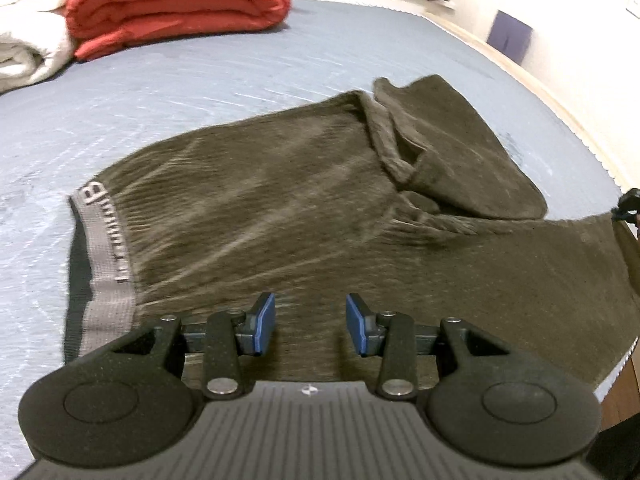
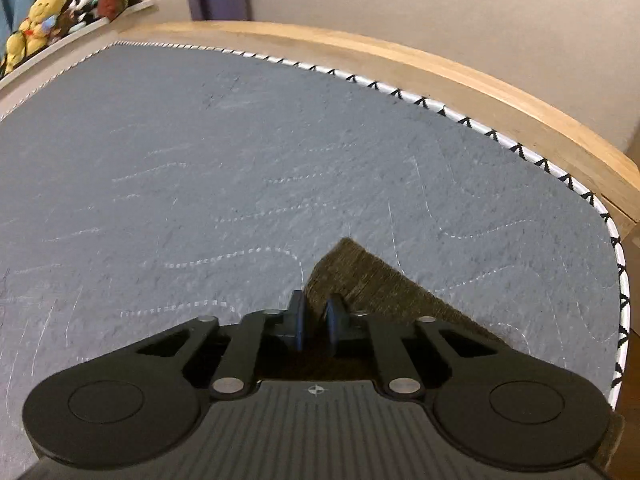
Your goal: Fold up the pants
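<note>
Two tongs: right tongs (image 2: pixel 316 322) pinch the pants (image 1: pixel 280 200) leg end; left tongs (image 1: pixel 311 322), part-open and empty, hover above the middle.

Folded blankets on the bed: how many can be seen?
2. A red blanket lies at the far left; a white blanket sits left of it, partly cut off. Others may be hidden.

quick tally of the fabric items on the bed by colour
brown: 1, pants
red: 1, folded blanket
white: 1, folded blanket
total: 3
</note>
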`<state>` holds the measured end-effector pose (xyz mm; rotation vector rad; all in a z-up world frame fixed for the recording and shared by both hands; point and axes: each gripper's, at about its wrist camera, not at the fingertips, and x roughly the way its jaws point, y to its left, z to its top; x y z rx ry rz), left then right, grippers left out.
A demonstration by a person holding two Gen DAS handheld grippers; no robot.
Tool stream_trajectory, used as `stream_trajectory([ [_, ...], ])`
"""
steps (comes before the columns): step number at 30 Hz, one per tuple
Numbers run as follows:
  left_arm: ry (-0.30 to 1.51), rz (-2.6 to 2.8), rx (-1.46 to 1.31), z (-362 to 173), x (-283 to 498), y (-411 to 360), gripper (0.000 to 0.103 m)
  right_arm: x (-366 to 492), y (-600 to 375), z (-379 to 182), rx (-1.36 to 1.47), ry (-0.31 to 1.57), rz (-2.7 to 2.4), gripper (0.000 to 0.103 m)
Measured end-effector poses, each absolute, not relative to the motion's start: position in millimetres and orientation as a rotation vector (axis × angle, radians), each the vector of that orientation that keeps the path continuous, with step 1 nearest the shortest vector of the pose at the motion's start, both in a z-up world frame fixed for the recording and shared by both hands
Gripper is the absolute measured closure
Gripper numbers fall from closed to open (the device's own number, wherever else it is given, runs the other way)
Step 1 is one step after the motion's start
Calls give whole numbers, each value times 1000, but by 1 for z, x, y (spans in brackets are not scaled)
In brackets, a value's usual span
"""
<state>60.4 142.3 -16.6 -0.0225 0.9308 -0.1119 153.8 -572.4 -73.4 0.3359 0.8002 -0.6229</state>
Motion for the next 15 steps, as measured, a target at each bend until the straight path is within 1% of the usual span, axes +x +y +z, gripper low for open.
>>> stream_trajectory([
  [2,926,-99,-26,-15,61,149,60,161,-571,-71,311,749,-668,100],
  [5,923,-80,-35,-14,60,160,60,168,-583,-66,367,672,-696,102],
  [8,926,-62,-35,-16,58,171,60,170,-598,-67,296,607,-711,103],
  [11,931,-41,-39,-17,54,184,60,162,-626,-69,425,637,-615,103],
  [12,931,-31,-43,-17,53,190,60,153,-631,-67,451,620,-612,102],
  [15,920,-9,-65,-13,48,211,60,123,-648,-54,460,572,-536,93],
])
